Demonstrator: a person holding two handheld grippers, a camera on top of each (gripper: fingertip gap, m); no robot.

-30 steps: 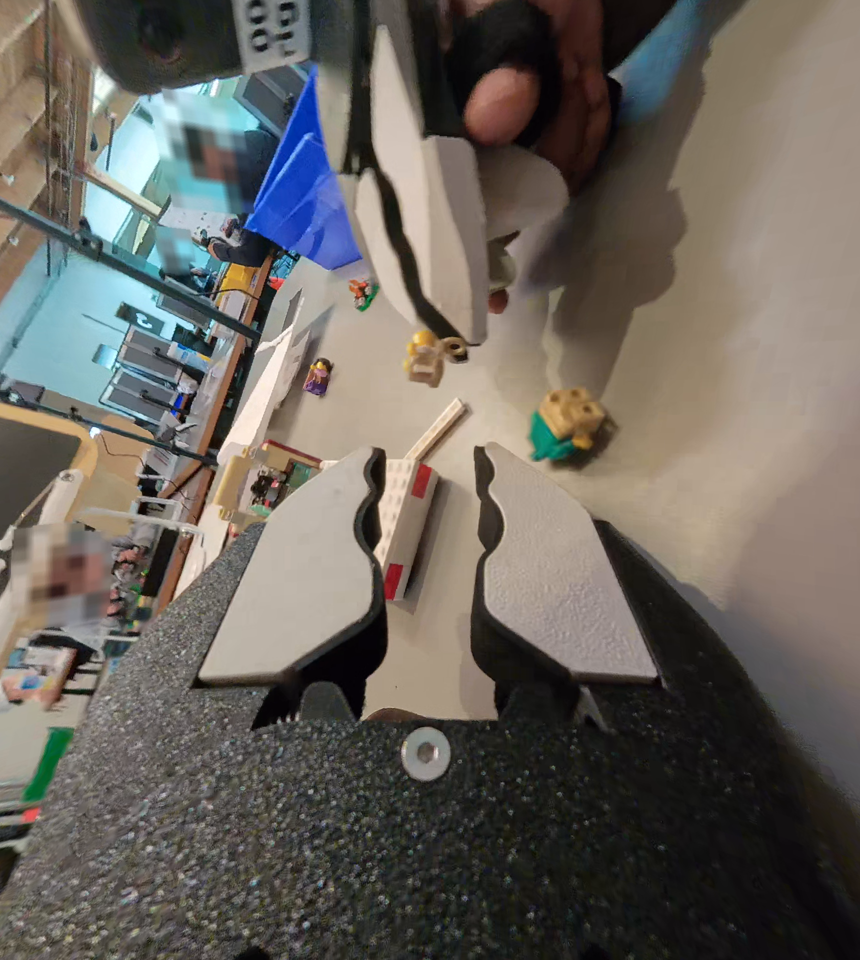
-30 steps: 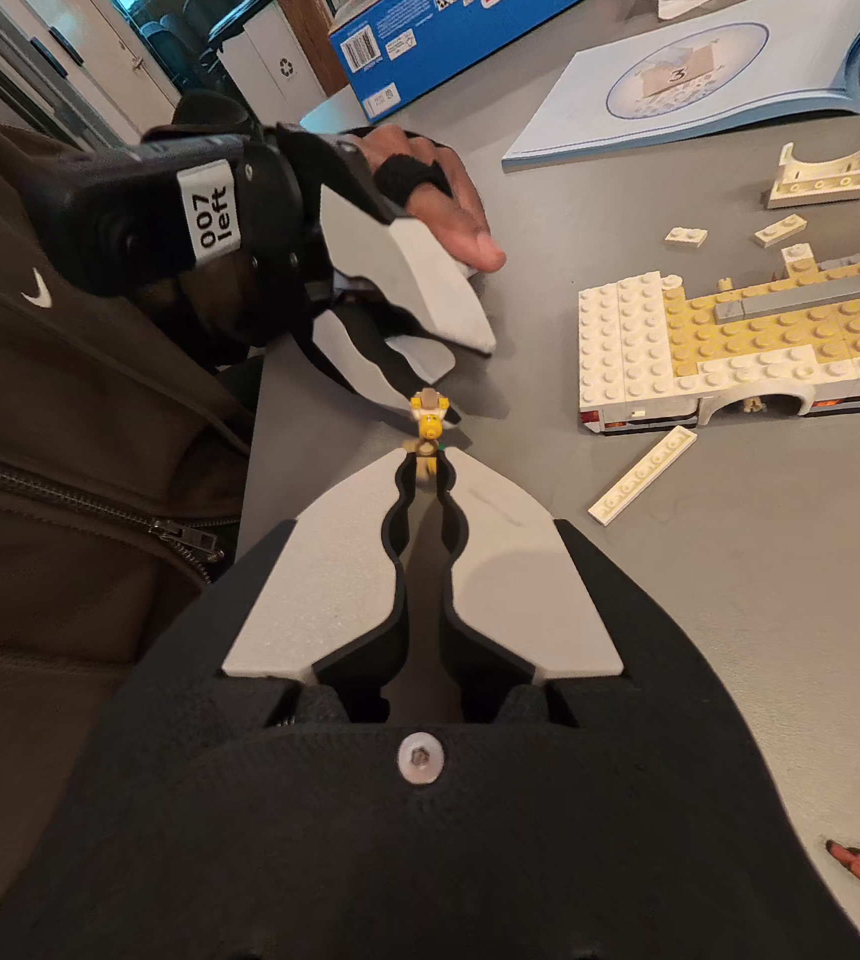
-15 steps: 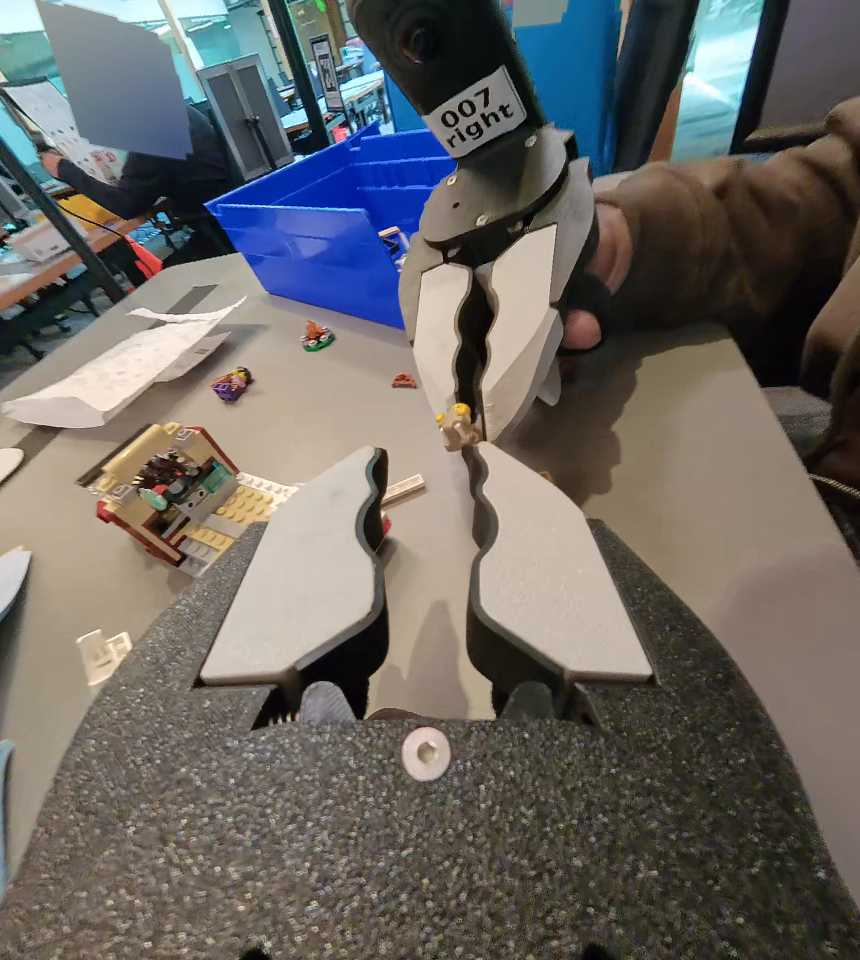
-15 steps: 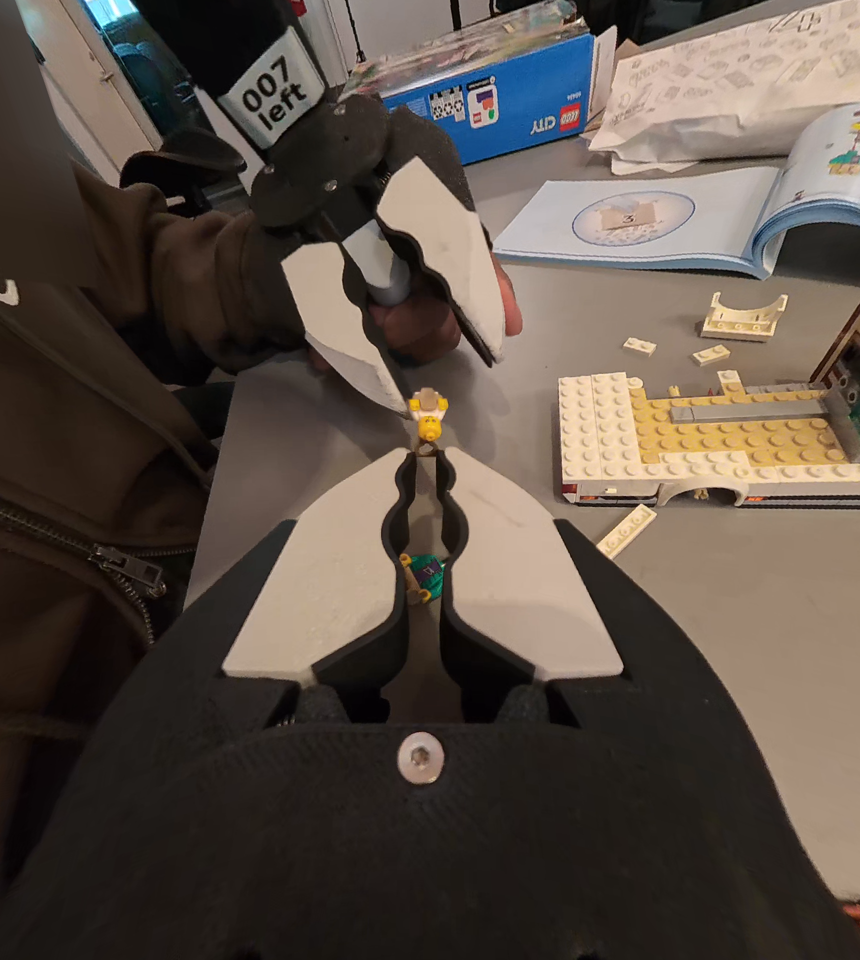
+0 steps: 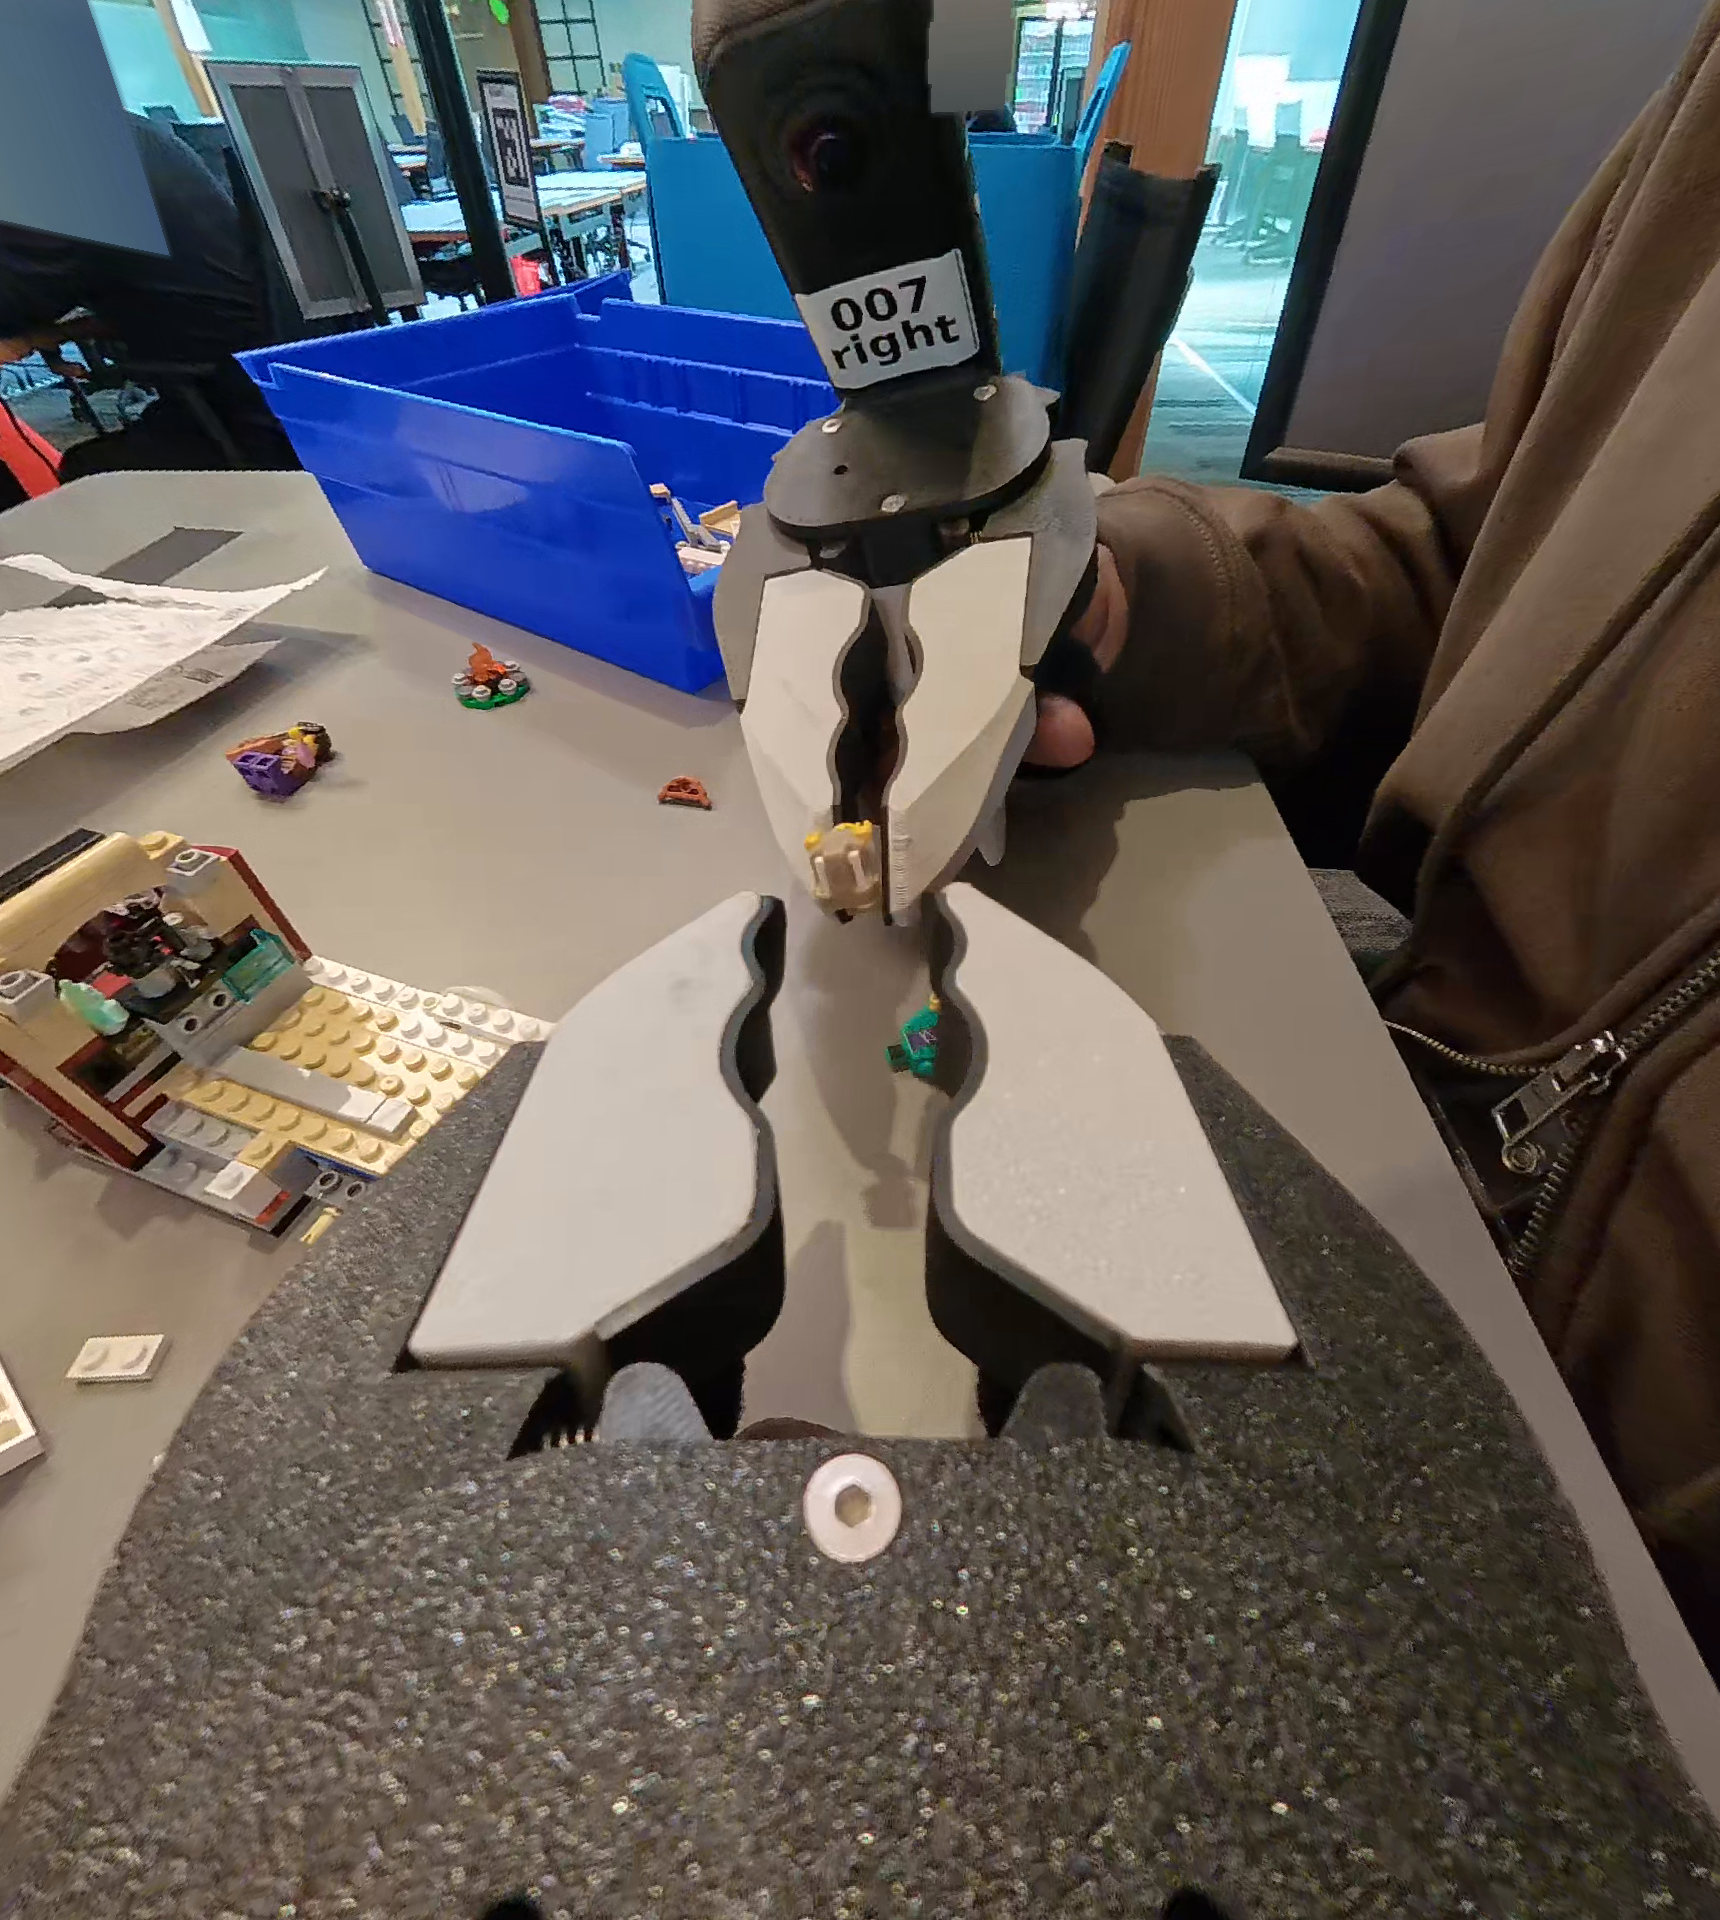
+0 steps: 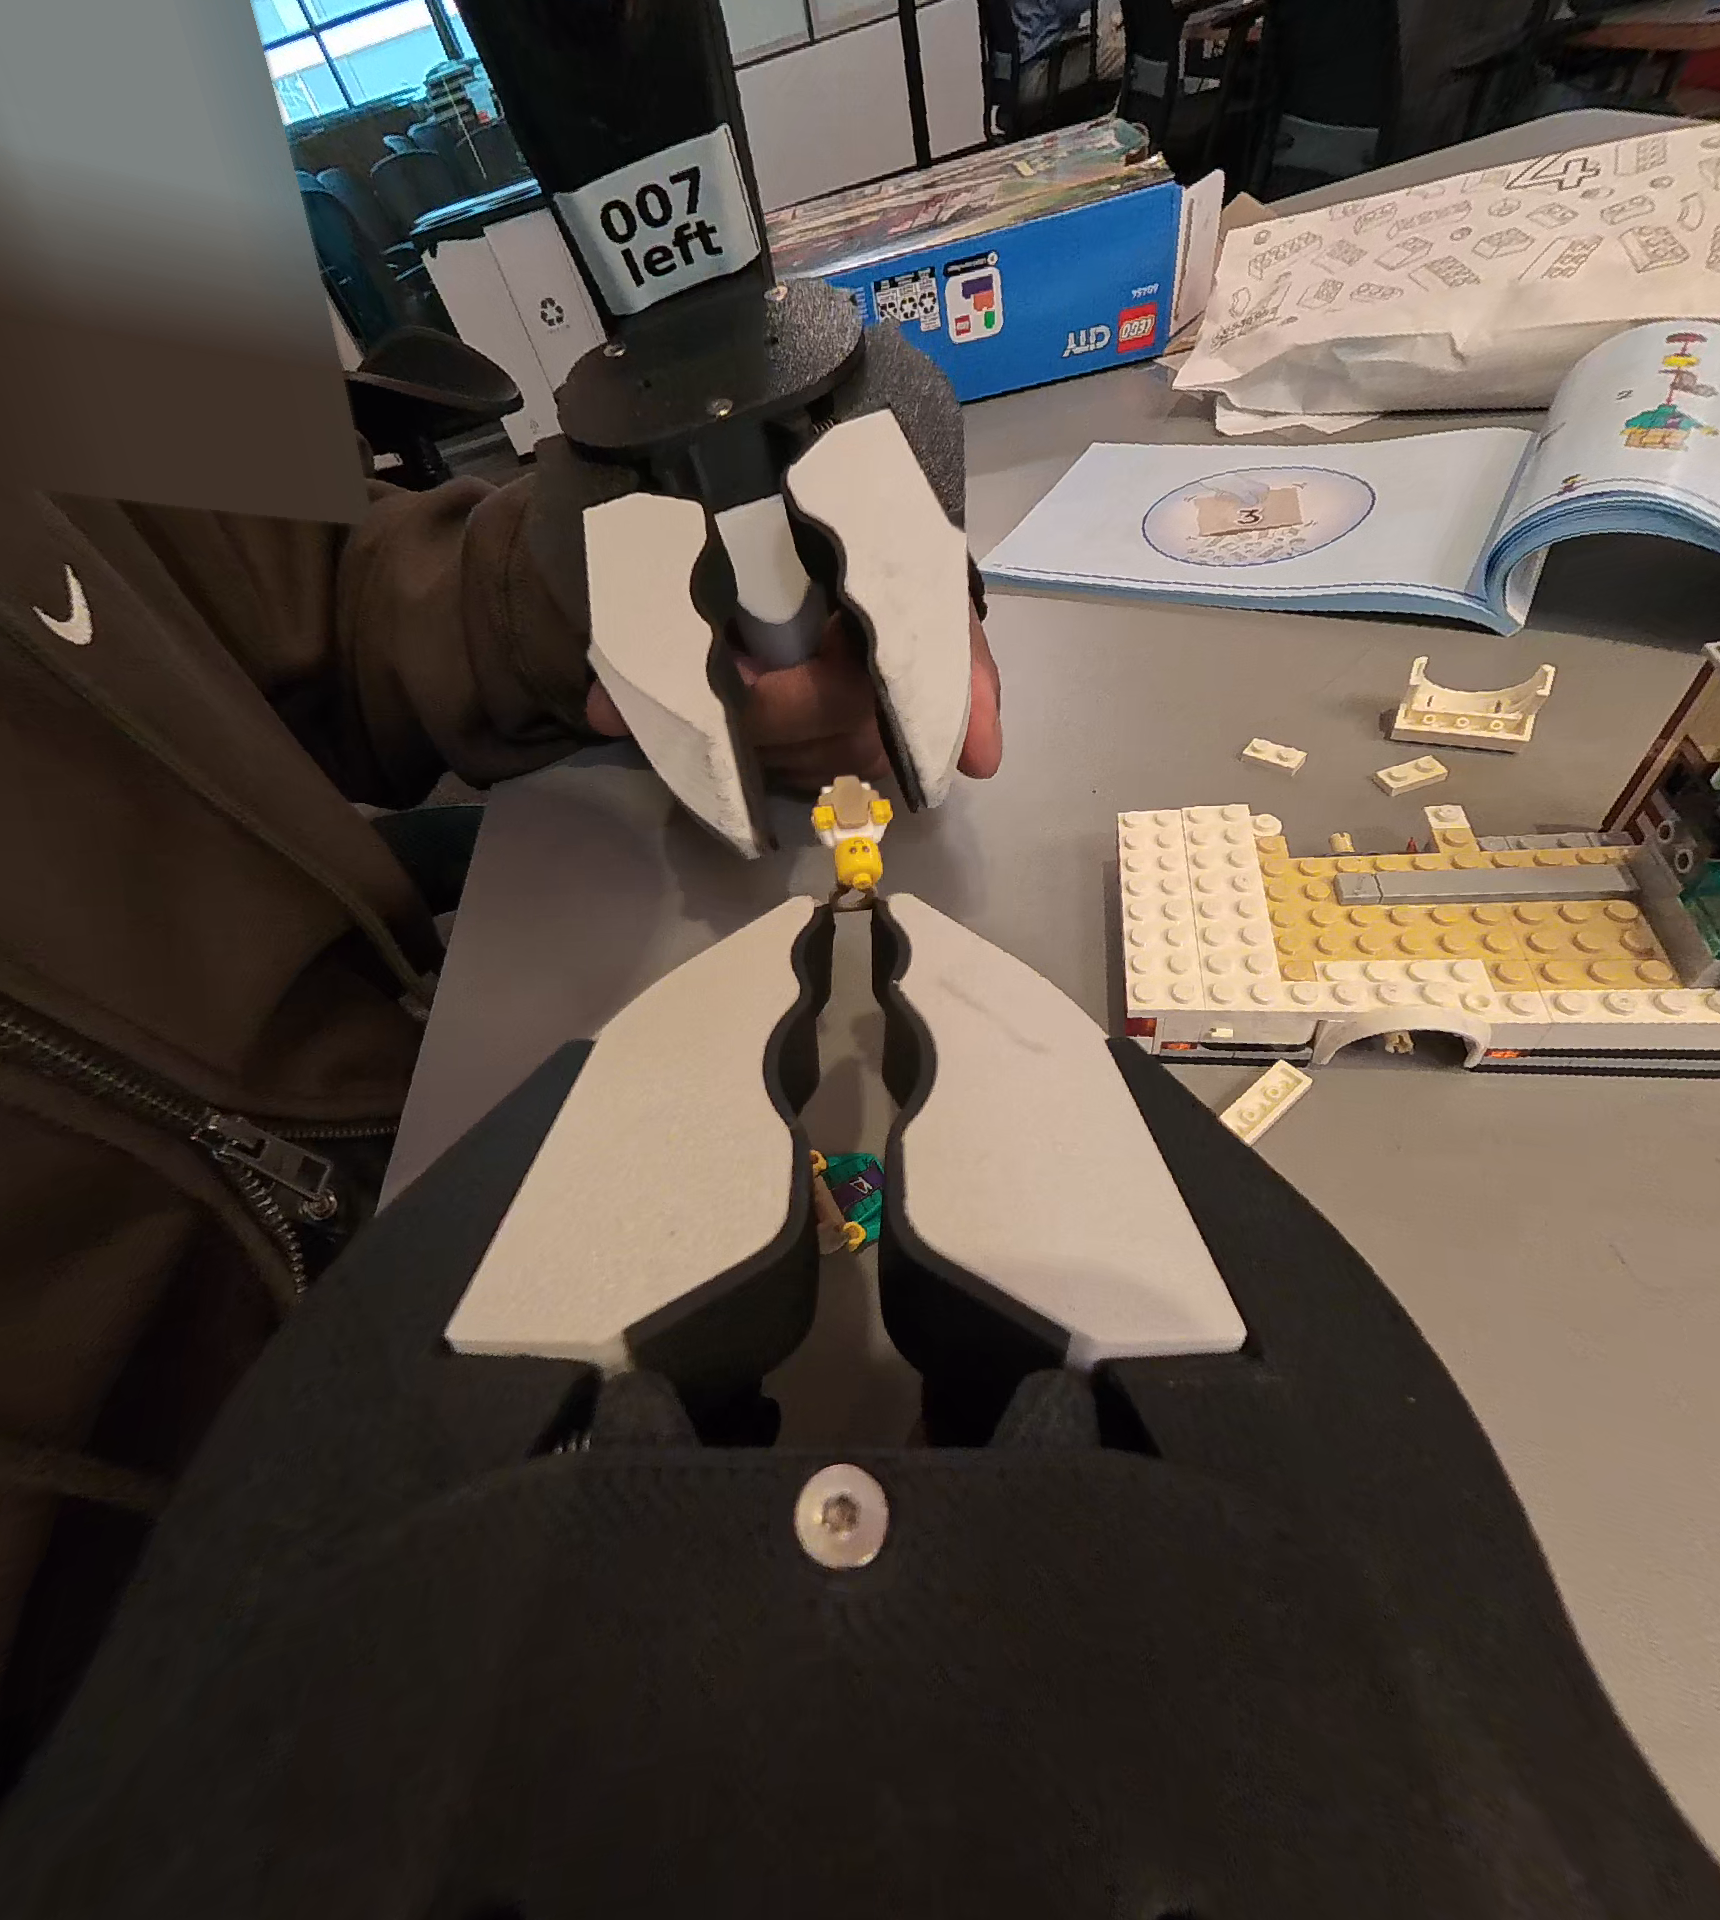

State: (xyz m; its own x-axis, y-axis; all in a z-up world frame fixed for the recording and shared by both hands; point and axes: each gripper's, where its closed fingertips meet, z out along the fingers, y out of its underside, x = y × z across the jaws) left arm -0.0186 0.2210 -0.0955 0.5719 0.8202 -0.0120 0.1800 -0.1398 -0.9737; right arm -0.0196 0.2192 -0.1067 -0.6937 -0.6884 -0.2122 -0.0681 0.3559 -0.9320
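- Minifigure (image 6: 851, 844): one, head-down, pinched at its hairpiece by my right gripper (image 6: 851, 902), held clear of the grey table (image 6: 1458, 1299), I judge so its torso is reachable.
- Left gripper (image 5: 861, 914): fingers spread, empty, tips either side of the figure at 12 o'clock.
- Brick building (image 6: 1438, 935): one, at 3 o'clock.
- Green leg piece (image 5: 918, 1044): one, on the table below.

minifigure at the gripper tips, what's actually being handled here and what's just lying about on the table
Being handled:
- right gripper, shut on a small dark piece at the yellow-headed minifigure
- left gripper, open around the minifigure's other end

Lying about:
- green minifigure part
- brick building
- blue bin
- instruction booklet
- loose plates
- purple piece
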